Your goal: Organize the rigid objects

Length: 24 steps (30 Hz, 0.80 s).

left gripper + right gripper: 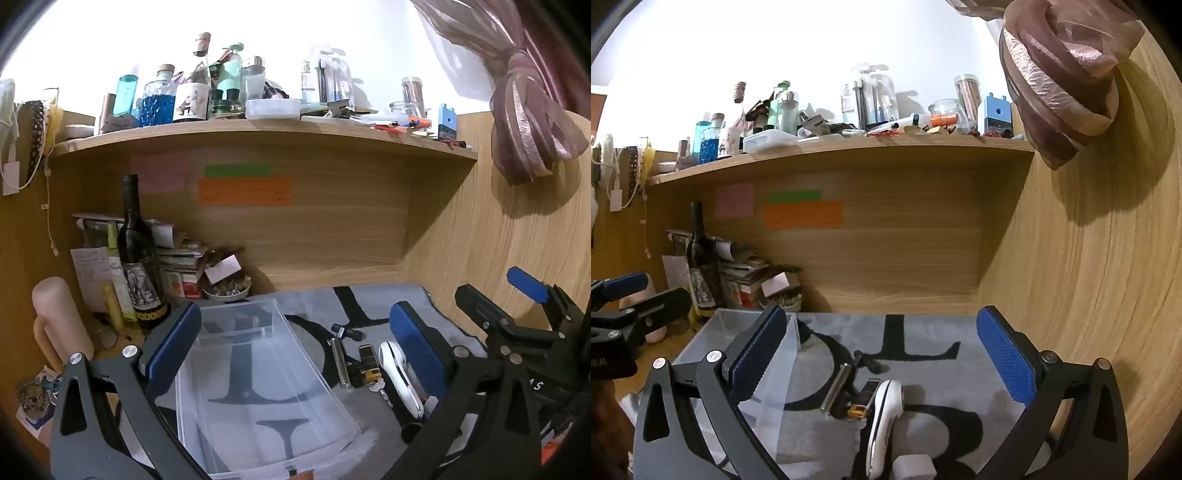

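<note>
Both claws stand wide, nothing between pads: left gripper [299,339] over clear plastic bin [258,373] at the grey mat's [934,332] left edge; right gripper [882,354] over metal cylinder [836,386], white handheld device [884,421], mid-mat, just beside bin.

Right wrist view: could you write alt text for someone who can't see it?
An open gripper hovers over a grey mat where small items lie: a white gadget, a metal tube and a dark lighter. A clear bin sits to their left, empty as far as visible. Behind stand a wooden desk wall with sticky notes and a cluttered shelf.
</note>
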### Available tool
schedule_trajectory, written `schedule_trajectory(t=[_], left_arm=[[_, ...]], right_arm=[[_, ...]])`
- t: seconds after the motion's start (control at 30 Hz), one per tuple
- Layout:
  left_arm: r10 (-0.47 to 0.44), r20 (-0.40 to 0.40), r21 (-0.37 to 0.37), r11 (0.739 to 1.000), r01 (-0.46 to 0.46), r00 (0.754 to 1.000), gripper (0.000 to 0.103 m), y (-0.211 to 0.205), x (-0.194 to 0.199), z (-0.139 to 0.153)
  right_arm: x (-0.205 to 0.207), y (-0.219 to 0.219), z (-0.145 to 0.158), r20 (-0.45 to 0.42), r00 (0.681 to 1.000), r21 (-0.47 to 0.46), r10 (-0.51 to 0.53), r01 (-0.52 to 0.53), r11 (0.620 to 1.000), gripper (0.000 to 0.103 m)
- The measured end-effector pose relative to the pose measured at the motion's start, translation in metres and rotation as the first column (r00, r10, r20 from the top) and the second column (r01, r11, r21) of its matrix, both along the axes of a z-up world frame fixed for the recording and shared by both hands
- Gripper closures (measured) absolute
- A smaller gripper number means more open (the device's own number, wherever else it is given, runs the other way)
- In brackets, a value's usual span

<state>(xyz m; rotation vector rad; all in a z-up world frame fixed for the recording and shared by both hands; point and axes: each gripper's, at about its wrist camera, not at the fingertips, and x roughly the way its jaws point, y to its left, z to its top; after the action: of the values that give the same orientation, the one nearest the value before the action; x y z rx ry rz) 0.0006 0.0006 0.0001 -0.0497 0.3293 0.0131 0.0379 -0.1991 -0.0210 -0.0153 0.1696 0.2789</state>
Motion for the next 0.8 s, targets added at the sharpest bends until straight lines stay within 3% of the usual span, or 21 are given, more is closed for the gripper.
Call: schedule_trajectory(t=[0.03, 0.2, 0.4, 0.8], left_arm=[[-0.003, 0.039, 0.022, 1.0, 0.002, 0.999, 0.0, -0.001, -0.002, 0.0], [0.0, 0.034, 0.009, 1.0, 0.0, 0.999, 0.0, 0.0, -0.003, 0.001], [-0.005, 0.034, 0.006, 1.0, 0.005, 0.999, 0.0, -0.005, -0.008, 0.002], [-0.006, 0.036, -0.018, 1.0, 0.007, 0.999, 0.0, 0.005, -0.008, -0.004]], right_arm=[[0.0, 0.0, 0.0, 0.004, 1.0, 0.006, 0.003, -0.003, 1.0, 0.0], [-0.005, 0.001, -0.002, 0.044, 0.999, 0.036, 0.013, -0.015, 0.999, 0.0], [0.002, 0.013, -0.007, -0.014, 1.0, -0.01, 0.023, -0.024, 1.0, 0.0], [0.003, 0.017, -0.005, -0.033, 0.999, -0.01, 0.014, -0.014, 1.0, 0.0]])
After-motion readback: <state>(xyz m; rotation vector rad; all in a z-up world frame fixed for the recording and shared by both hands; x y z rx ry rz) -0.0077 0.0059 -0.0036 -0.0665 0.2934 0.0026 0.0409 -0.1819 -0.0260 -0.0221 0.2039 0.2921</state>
